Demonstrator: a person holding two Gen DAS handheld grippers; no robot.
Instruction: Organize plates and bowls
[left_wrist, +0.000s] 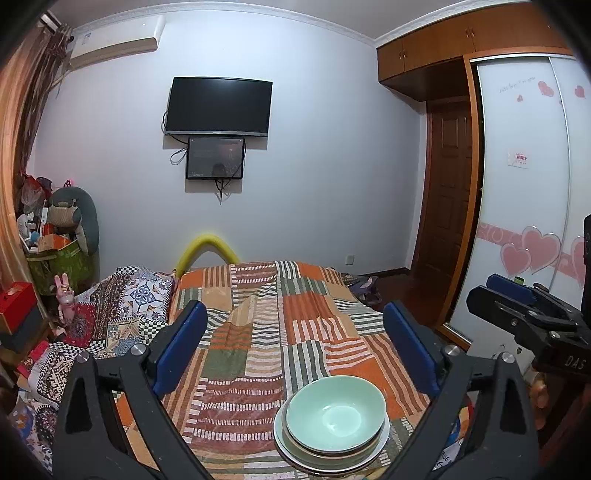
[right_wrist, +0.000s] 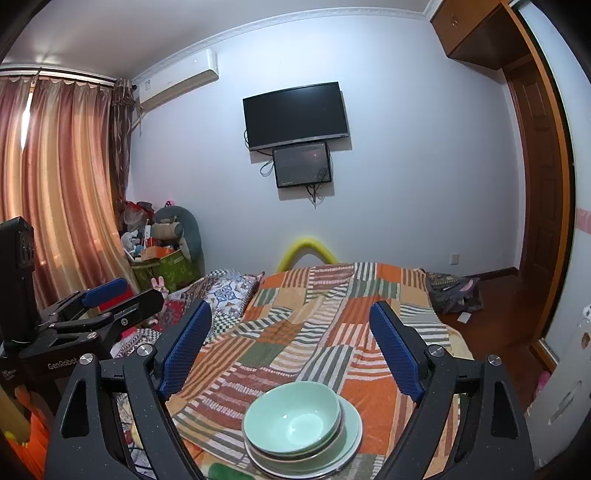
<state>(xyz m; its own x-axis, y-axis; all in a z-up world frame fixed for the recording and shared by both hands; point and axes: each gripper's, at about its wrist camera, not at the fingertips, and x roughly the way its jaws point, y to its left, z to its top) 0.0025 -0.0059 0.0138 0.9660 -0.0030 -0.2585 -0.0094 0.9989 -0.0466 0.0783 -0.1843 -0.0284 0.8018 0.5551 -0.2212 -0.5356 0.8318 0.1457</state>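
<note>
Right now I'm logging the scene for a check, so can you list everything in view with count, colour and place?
bowl: one on top, pale green, with more dishes nested under it, near edge of the bed
plate: at least one, pale green, bottom of that stack
bedspread: one, orange, green and white patchwork, over the bed
television: one, black, on the far wall
small screen: one, dark, just under the television
air conditioner: one, white, high on the wall
curtains: reddish-orange, by the window
wardrobe: white doors with pink hearts
left gripper: black, blue pads, open, empty
right gripper: same, open, empty
</note>
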